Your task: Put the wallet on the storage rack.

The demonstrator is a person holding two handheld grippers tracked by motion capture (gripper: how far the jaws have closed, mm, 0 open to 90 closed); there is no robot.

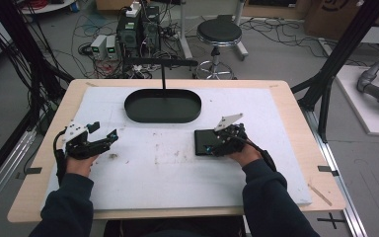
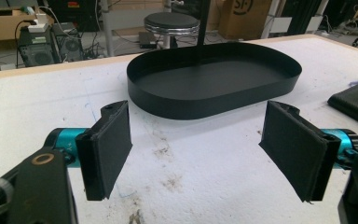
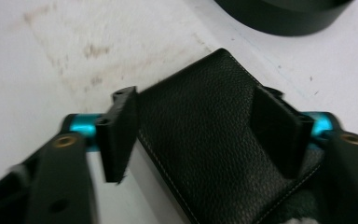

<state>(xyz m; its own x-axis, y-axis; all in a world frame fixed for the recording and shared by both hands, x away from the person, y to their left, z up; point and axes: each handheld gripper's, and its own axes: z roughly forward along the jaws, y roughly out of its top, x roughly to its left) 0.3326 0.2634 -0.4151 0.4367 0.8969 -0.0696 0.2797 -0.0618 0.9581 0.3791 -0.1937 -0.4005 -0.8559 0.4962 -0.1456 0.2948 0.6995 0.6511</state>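
While the right tongs [image 3: 200, 130] stand wide apart low over the flat black stitched-leather wallet [image 3: 205, 140], one jaw sits just off its left edge and the other over its right part, so the wallet lies directly beneath and between them, not yet pinched as far as the blurred right gripper view lets me judge. Its long axis seems to run diagonally across the gap, one corner pointing away toward the tray. In the high view the wallet [image 1: 205, 142] rests on the white worktop [image 1: 177, 168] on the right hand's side, well apart from the left tongs [image 2: 198, 149], which are open and empty. Beyond both sits the black oval metal tray [image 1: 163, 106].
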